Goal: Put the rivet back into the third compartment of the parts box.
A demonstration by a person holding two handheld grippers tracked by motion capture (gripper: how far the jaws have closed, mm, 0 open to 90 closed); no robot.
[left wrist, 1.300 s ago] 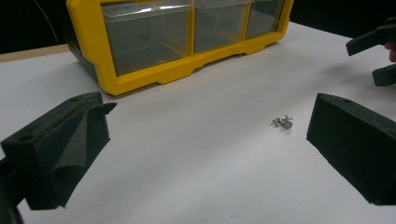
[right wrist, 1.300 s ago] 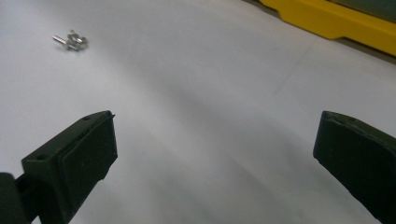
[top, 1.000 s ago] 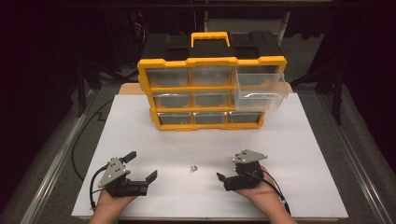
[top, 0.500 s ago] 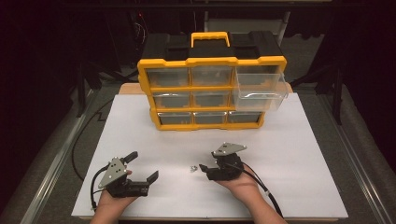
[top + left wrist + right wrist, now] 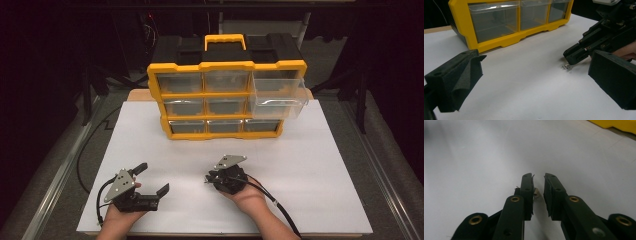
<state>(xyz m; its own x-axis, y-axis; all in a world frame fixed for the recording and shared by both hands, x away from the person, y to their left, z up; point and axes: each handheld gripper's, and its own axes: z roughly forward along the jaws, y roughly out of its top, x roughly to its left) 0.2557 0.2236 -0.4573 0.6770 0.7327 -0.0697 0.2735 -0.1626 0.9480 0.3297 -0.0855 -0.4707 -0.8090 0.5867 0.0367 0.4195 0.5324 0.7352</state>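
Note:
A tiny metal part (image 5: pixel 567 67) lies on the white sheet (image 5: pixel 320 165), and it appears again as the part (image 5: pixel 536 193) between my right gripper's jaws. My right gripper (image 5: pixel 207 178) is low over the sheet. Its jaws stand a narrow gap apart, the part touching one pad without being clamped. The right gripper (image 5: pixel 538 176) points away from the organizer. My left gripper (image 5: pixel 154 178) rests at the front left, wide open and empty. The left gripper (image 5: pixel 536 61) looks toward the right gripper (image 5: pixel 571 58) and the part.
A yellow organizer (image 5: pixel 225 95) with clear drawers stands at the back of the sheet. Its upper right drawer (image 5: pixel 277 97) is pulled out. The organizer (image 5: pixel 499 42) is close ahead of the left gripper. Cables trail from both grippers toward the front edge.
My right gripper has moved left across the sheet to the small metal part and its jaws have narrowed around it. The left gripper has stayed in place.

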